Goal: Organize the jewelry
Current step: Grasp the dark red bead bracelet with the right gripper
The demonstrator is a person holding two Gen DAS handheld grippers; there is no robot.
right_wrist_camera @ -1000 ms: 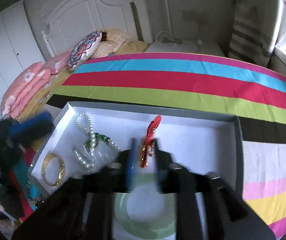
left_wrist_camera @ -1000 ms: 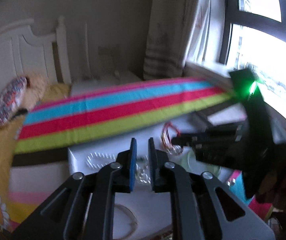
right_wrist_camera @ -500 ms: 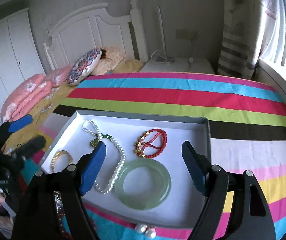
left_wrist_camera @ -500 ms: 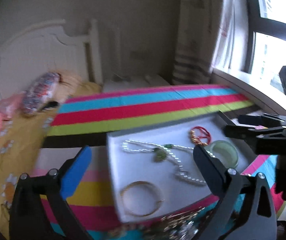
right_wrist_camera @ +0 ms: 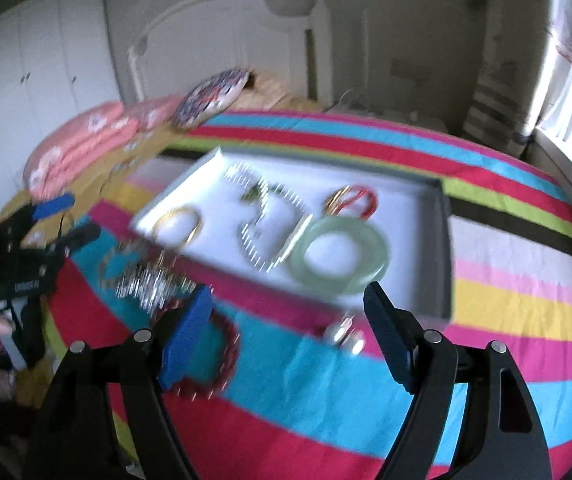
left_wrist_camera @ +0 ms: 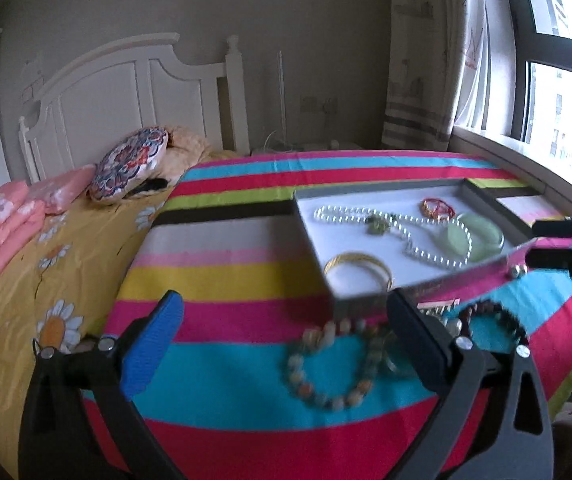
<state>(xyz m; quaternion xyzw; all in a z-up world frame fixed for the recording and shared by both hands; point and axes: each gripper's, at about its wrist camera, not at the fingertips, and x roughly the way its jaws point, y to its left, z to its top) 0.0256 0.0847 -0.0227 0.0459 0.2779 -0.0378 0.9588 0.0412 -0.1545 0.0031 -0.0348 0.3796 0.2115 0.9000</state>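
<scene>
Striped bedspread (left_wrist_camera: 238, 272) under grey tray (left_wrist_camera: 310, 240) | white headboard (left_wrist_camera: 126, 80) behind | left gripper (left_wrist_camera: 286, 340), right gripper (right_wrist_camera: 290, 332): spread, empty

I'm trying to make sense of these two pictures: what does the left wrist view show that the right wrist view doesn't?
Only the left wrist view shows the window and the pale stone-bead bracelet on the bedspread between the open left claw.

Only the right wrist view shows the white wardrobe, two pearls in front of the tray, and the dark red bead bracelet by the open right claw.

Both show the grey tray holding the pearl necklace, gold bangle, green bangle and red cord bracelet.
</scene>
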